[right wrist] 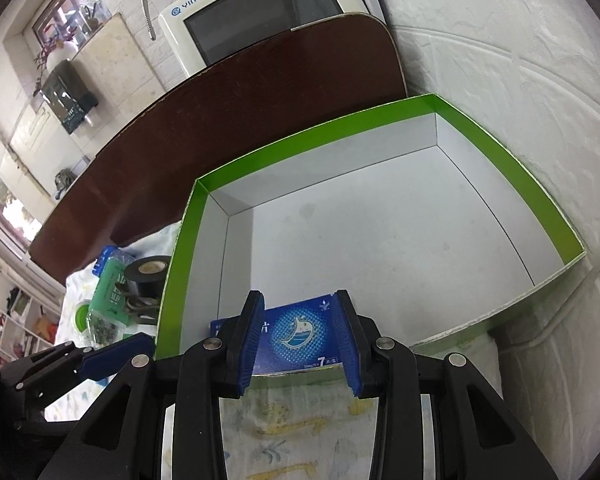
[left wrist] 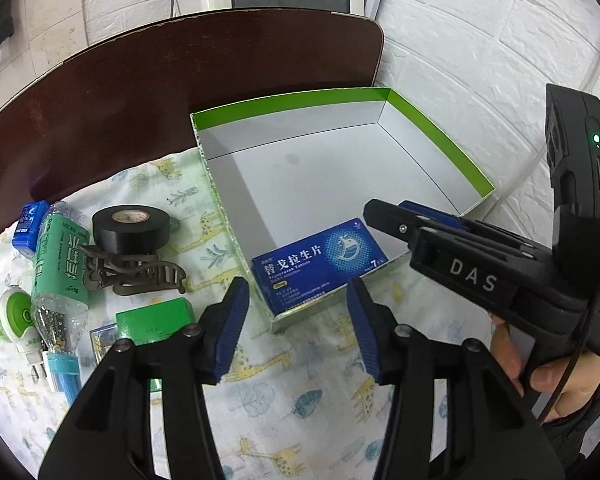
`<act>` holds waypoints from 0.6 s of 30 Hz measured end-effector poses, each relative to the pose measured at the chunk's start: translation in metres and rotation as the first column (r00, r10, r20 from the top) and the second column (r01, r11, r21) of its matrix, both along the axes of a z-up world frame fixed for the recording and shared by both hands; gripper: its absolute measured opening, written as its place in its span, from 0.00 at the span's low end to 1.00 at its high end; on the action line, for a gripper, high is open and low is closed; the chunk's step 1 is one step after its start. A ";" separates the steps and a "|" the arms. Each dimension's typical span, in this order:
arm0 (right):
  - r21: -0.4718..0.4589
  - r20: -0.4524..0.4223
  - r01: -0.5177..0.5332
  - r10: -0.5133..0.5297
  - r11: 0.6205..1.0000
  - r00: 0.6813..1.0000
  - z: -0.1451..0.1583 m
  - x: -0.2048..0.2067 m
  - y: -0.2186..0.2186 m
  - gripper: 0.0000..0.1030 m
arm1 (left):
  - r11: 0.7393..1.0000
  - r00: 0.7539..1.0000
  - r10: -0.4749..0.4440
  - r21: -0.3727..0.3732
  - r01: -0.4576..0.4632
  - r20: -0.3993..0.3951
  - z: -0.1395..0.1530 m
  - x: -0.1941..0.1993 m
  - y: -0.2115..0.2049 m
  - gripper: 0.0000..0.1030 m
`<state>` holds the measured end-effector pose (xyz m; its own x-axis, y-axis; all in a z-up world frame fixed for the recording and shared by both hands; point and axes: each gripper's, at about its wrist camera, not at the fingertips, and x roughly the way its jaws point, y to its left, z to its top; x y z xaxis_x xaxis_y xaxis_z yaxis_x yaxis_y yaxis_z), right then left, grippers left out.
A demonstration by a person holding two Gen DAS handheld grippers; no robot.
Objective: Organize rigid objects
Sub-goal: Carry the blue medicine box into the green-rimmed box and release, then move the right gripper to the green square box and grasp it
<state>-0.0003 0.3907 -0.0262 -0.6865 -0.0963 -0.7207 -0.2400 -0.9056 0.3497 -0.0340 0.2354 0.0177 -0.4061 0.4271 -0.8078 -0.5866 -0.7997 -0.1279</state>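
One green-rimmed white box sits at the surface's right edge; contents: one blue tablet carton, flat in its near corner. Right gripper straddles the carton's end, contact unclear. Left gripper open, empty, just short of the carton.

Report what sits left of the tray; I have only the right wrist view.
Observer: A green box lies on the cloth, just left of the left gripper.
Operator: Say what is by the tape.
Observer: A brown hair clip lies in front of the tape, beside the bottle.
Operator: Check the left gripper.
Observer: It is open above the cloth, with nothing between its fingers.
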 end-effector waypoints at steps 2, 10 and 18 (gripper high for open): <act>0.001 0.003 0.012 -0.012 1.000 1.000 0.002 0.000 -0.001 0.36 | 1.000 1.000 0.018 0.011 -0.019 0.002 0.000 0.000 -0.013 0.50; 0.015 -0.114 -0.029 0.031 0.999 0.993 0.038 0.024 -0.038 0.36 | 0.974 0.978 0.208 0.087 -0.209 0.018 -0.010 -0.006 -0.096 0.49; -0.006 -0.086 -0.212 0.211 0.977 0.974 0.027 0.021 -0.112 0.36 | 0.959 0.965 0.261 0.104 -0.263 0.037 -0.025 0.001 -0.141 0.48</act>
<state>0.0209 0.2788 0.0009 -0.7077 -0.2561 -0.6585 -0.0125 -0.9273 0.3741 -0.0328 0.0942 -0.0074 -0.4977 0.3928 -0.7733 -0.3546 -0.9058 -0.2319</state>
